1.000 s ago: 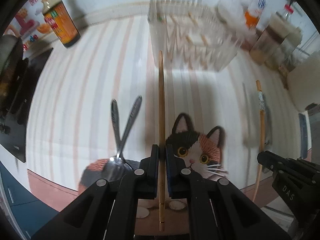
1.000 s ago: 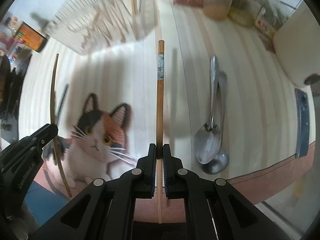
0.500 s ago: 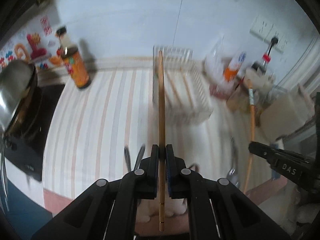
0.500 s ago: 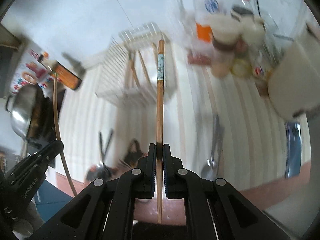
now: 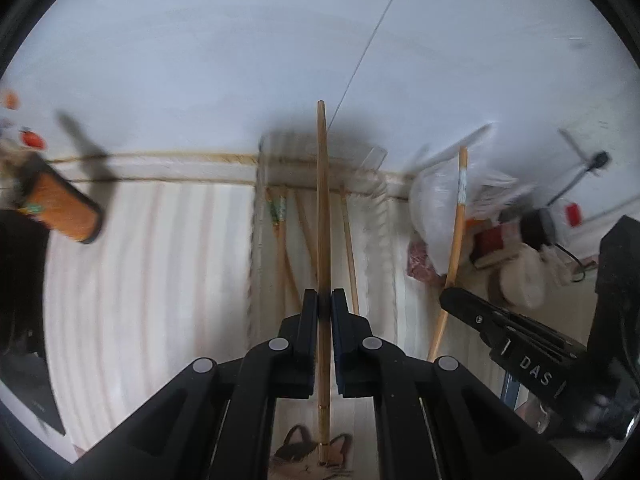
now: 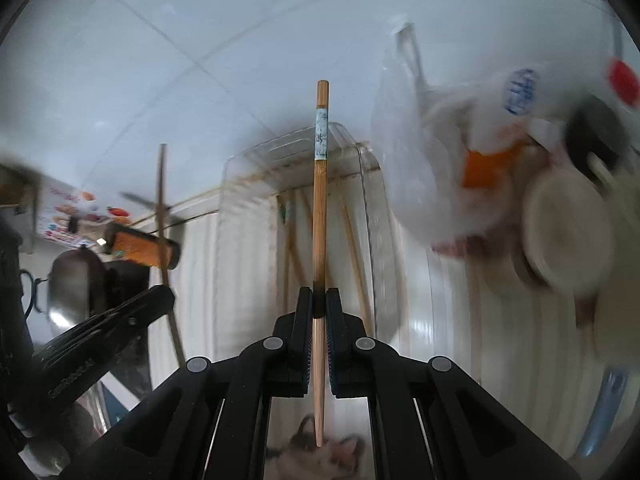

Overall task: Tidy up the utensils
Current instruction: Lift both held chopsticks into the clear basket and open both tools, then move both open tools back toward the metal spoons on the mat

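Note:
My left gripper (image 5: 324, 300) is shut on a plain wooden chopstick (image 5: 322, 208) that points forward over a clear plastic utensil tray (image 5: 260, 200) by the wall. Several chopsticks (image 5: 348, 240) lie inside the tray. My right gripper (image 6: 319, 300) is shut on a second chopstick with a pale printed band (image 6: 320, 184), raised in line with the same tray (image 6: 374, 248). The right gripper (image 5: 516, 340) and its chopstick (image 5: 454, 256) also show at the right of the left wrist view. The left gripper (image 6: 104, 320) shows at the left of the right wrist view.
An orange-labelled bottle (image 5: 60, 208) stands left of the tray. A white plastic bag (image 5: 440, 200) and several jars and bottles (image 6: 560, 232) crowd the right. A metal pot (image 6: 72, 284) sits at far left. A cat-print mat (image 6: 320, 456) lies below the grippers on the striped counter.
Both grippers have risen from the cat mat and moved forward to the tray, each still holding its chopstick. The spoons and forks on the counter have dropped out of view.

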Tool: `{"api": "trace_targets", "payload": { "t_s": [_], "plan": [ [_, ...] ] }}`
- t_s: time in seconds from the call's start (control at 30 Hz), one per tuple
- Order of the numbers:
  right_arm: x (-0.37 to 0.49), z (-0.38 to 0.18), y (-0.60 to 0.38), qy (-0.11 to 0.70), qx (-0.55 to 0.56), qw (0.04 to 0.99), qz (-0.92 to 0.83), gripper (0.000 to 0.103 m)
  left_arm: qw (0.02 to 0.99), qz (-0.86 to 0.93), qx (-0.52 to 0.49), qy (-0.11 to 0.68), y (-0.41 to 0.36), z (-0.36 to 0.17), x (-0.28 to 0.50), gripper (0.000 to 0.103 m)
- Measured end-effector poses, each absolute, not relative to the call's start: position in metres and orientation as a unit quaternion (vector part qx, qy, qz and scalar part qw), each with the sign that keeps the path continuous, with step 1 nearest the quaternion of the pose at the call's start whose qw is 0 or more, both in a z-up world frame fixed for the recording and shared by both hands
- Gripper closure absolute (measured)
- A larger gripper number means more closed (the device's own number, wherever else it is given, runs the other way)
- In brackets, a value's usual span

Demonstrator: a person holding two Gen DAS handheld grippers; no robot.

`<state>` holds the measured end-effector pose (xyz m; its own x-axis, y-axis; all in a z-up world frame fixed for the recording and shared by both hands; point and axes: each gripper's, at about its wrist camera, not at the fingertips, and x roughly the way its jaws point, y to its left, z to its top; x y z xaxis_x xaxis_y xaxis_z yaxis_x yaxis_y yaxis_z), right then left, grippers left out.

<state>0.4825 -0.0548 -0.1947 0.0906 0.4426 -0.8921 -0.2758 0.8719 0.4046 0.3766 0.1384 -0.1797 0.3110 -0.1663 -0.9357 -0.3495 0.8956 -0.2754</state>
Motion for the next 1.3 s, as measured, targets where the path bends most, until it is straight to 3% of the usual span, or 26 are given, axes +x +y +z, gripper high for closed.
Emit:
{"api": "trace_targets", "payload": {
  "t_s": [0.17,0.4,0.47,0.5,0.57,0.7,0.77,0.83,0.9,0.97,1.1,1.3],
  "plan": [
    [0.512,-0.237,-0.032,0.654,0.048,0.717,0.238,0.097,0.748,0.058,-0.252,0.611,0.153,-0.224,0.405,0.099],
    [0.516,-0.276,-0.012,0.679,0.007,0.694,0.239,0.095,0.740,0.070,-0.252,0.619,0.158,-0.232,0.408,0.097],
    [0.515,-0.281,-0.010,0.692,0.005,0.682,0.237,0.088,0.744,0.081,-0.239,0.619,0.158,-0.226,0.408,0.097],
    [0.514,-0.281,-0.011,0.693,0.007,0.681,0.236,0.079,0.749,0.090,-0.228,0.616,0.158,-0.220,0.404,0.096],
    [0.510,-0.275,-0.014,0.686,0.007,0.690,0.232,0.075,0.767,0.111,-0.201,0.599,0.158,-0.207,0.397,0.090],
    [0.503,-0.247,-0.034,0.667,0.012,0.711,0.221,0.073,0.792,0.146,-0.167,0.569,0.158,-0.182,0.373,0.049],
    [0.494,-0.234,-0.047,0.654,0.013,0.727,0.211,0.070,0.807,0.167,-0.154,0.545,0.159,-0.169,0.355,0.038],
    [0.482,-0.218,-0.063,0.640,0.015,0.742,0.198,0.062,0.820,0.185,-0.141,0.523,0.160,-0.158,0.337,0.013],
    [0.470,-0.207,-0.077,0.630,0.022,0.753,0.190,0.051,0.831,0.200,-0.131,0.502,0.161,-0.150,0.318,0.000],
    [0.453,-0.197,-0.093,0.621,0.031,0.762,0.183,0.042,0.836,0.207,-0.124,0.493,0.161,-0.145,0.297,0.000],
    [0.415,-0.192,-0.126,0.616,0.040,0.770,0.163,0.042,0.825,0.222,-0.109,0.508,0.160,-0.159,0.251,0.000],
    [0.351,-0.225,-0.171,0.653,0.071,0.741,0.139,0.042,0.765,0.208,-0.110,0.600,0.146,-0.237,0.174,0.001]
  ]
}}
